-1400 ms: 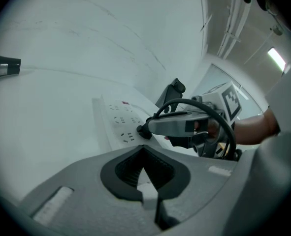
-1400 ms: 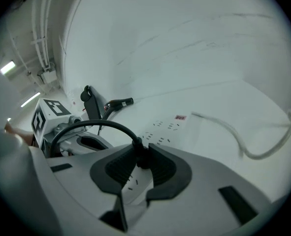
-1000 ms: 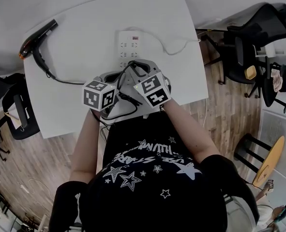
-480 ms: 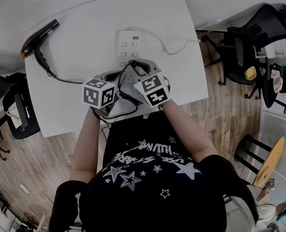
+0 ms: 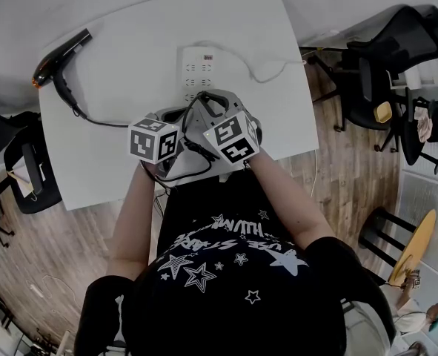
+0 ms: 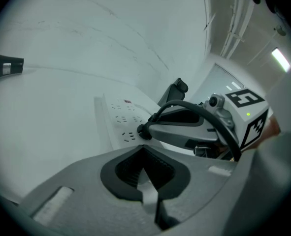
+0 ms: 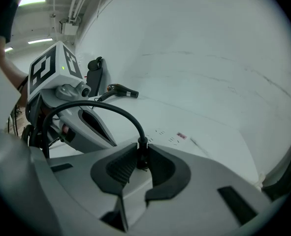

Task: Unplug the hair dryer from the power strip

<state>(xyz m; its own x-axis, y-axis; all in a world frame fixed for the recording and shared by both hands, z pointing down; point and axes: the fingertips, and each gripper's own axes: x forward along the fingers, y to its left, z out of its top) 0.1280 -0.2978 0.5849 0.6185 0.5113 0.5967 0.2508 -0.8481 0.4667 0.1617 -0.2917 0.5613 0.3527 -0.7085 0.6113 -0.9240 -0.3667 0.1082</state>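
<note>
– Right gripper (image 7: 143, 156), jaws?
– Closed on the black plug (image 7: 143, 146), pads tight on both sides. Its cord (image 7: 111, 109) arcs up and off to the left.
– Left gripper (image 6: 145, 167)?
– Jaws drawn together, nothing between them. It is held just beside the right one, over the near table (image 5: 130, 50) edge.
– Is the plug in a socket?
– Left gripper view puts it right at the near end of the power strip (image 5: 198, 69), touching or nearly so. Whether the prongs are seated, cannot tell.
– Head view any help?
– No. The marker cubes cover both sets of jaws there. It does give the layout: strip lying lengthwise mid-table, its white lead (image 5: 267, 76) trailing off the right edge.
– Hair dryer (image 5: 55, 54)?
– Far left corner of the table, well apart from the strip, with the cord running back toward the grippers. Right gripper view shows it whole and small in the distance; left gripper view catches only a dark end at the frame's left edge.
– Beyond the table?
– Wood floor (image 5: 337, 176), black office chairs (image 5: 382, 73) at the right.
</note>
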